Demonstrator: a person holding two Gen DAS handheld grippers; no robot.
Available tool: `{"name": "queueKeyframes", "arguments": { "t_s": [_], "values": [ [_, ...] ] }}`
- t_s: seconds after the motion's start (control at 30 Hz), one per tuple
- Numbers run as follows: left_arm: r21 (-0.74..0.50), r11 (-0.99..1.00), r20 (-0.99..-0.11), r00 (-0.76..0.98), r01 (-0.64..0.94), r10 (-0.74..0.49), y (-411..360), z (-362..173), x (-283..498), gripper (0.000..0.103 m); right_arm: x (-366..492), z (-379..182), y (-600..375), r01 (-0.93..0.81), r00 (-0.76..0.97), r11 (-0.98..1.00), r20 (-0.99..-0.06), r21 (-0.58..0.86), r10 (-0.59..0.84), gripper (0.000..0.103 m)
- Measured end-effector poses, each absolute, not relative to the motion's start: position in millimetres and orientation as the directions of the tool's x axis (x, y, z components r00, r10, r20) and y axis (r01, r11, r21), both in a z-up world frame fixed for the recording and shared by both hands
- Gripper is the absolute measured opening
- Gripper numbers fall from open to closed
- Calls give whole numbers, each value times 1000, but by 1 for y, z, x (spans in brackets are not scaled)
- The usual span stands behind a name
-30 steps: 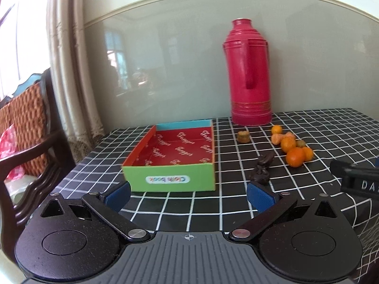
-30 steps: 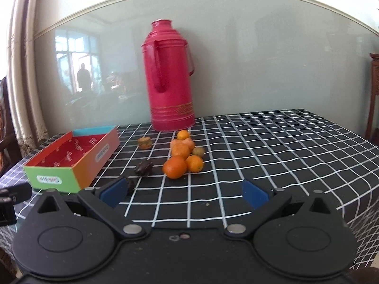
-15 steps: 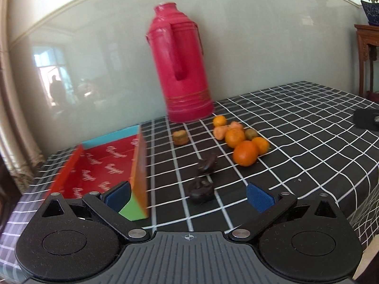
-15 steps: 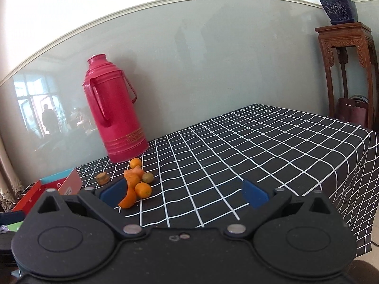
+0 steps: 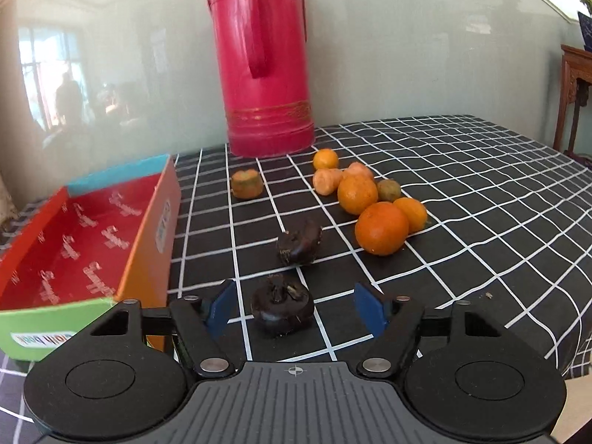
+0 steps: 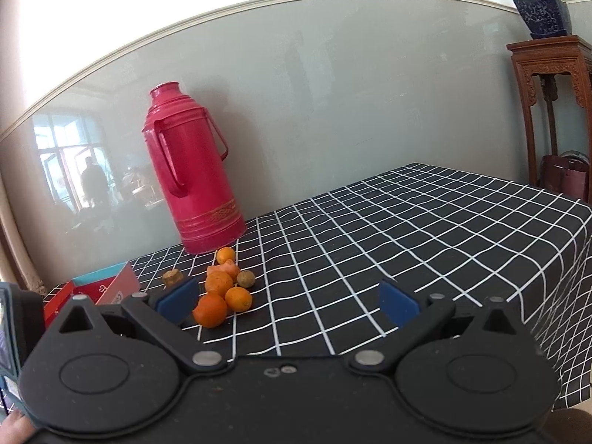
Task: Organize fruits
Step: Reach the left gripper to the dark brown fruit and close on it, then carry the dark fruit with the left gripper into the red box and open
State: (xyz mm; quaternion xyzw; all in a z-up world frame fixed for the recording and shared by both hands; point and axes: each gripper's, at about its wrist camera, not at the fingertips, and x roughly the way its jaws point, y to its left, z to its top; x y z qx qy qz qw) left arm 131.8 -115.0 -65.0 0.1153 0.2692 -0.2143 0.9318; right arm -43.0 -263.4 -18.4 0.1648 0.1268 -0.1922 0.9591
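Left tongs (image 5: pixel 292 305) closing — dark fruit (image 5: pixel 282 309) between, untouched

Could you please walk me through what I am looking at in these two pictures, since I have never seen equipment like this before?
A person holds a hand-operated gripper in each hand, and each carries a wide-angle camera looking out along its two fingers. The black shape along the bottom of each picture is the tool itself.

The left gripper is closing its blue-padded fingers around a dark, shrivelled fruit on the checked tablecloth, but the pads are not touching it yet. A second dark fruit lies just beyond, then a cluster of oranges, a red thermos, and a colourful open box at the left.

The right gripper is open and holds nothing; it views the same table from farther right.
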Motion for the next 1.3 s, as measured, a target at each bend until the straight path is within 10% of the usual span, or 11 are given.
{"name": "queueKeyframes", "arguments": {
  "t_s": [0.27, 0.73, 1.0, 1.3],
  "values": [
    [39, 893, -569, 745, 448, -348, -110, -75, 144, 39, -32, -21, -258, 404, 893, 878, -320, 258, -317, 97],
    [62, 979, -356, 920, 196, -162, -63, -25, 141, 39, -16, -28, -246, 385, 884, 896, -365, 220, -291, 97],
    [34, 991, -475, 870, -133, 133, 10, -30, 189, 39, 3, -31, -229, 327, 884, 931, -399, 161, -241, 97],
    [44, 980, -520, 833, -196, 190, 30, -36, 191, 40, 45, -22, -206, 169, 898, 979, -428, 112, -106, 97]
  ]
}}
